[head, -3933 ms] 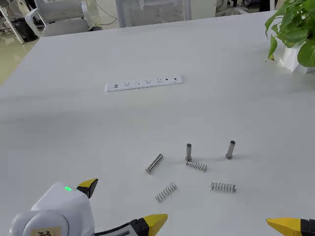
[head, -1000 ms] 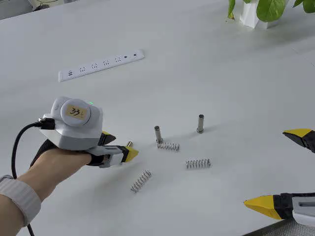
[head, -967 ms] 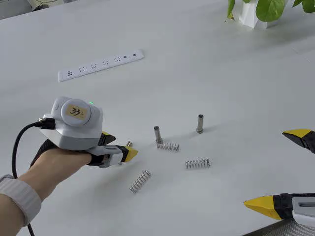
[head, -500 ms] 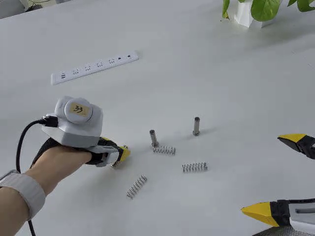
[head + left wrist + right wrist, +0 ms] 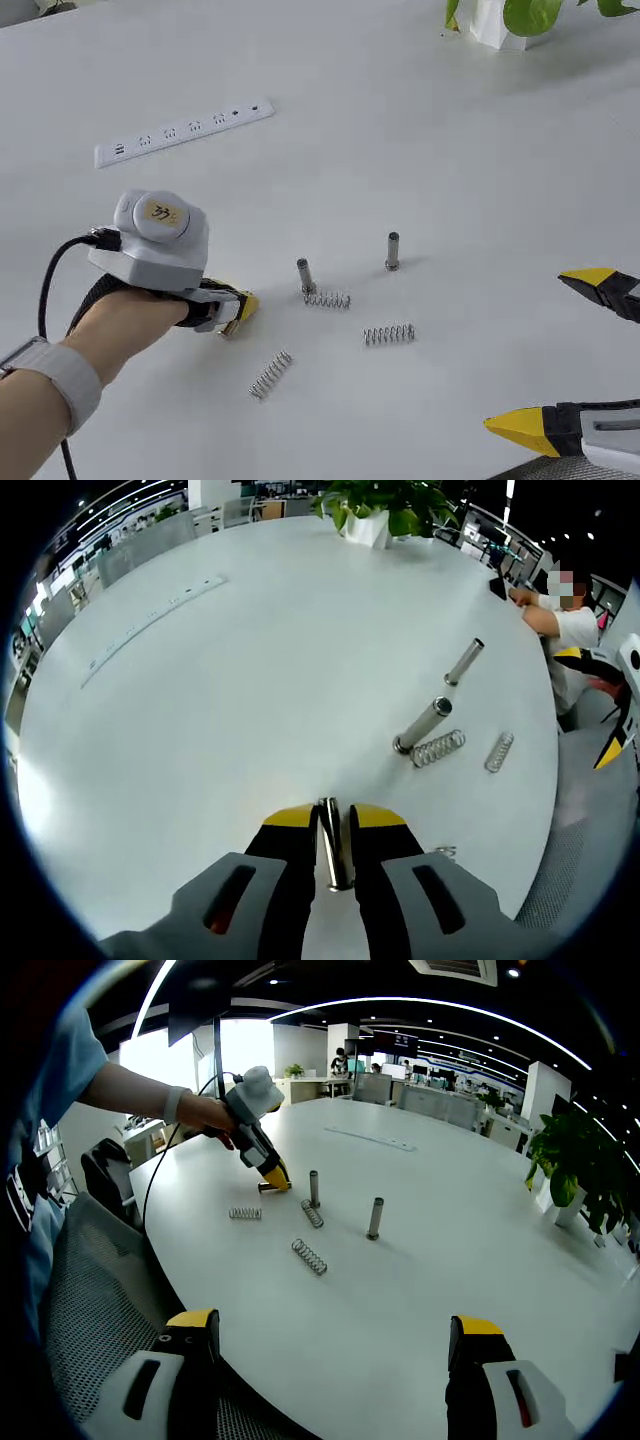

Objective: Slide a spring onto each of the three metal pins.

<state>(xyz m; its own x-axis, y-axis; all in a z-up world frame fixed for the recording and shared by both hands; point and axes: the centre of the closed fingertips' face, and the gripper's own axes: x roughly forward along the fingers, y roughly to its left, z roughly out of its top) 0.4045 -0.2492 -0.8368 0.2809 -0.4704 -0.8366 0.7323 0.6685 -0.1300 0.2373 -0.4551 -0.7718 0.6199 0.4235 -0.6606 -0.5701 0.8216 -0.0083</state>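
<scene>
The left claw [image 5: 238, 308] is pressed onto the third pin [image 5: 331, 845], which runs lengthwise between its yellow tips, low at the table [image 5: 400, 130]. Two upright pins [image 5: 304, 275] and three springs [image 5: 389, 334] sit just ahead. The right claw [image 5: 550, 350] hangs spread wide, well apart.

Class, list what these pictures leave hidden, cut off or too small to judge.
Head view: pin held in left tool, covered by its tips.
Head view: right tool, body cut by the right edge.
Left gripper view: one spring, mostly behind the tool.
Head view: plant, cropped by the top edge.
</scene>
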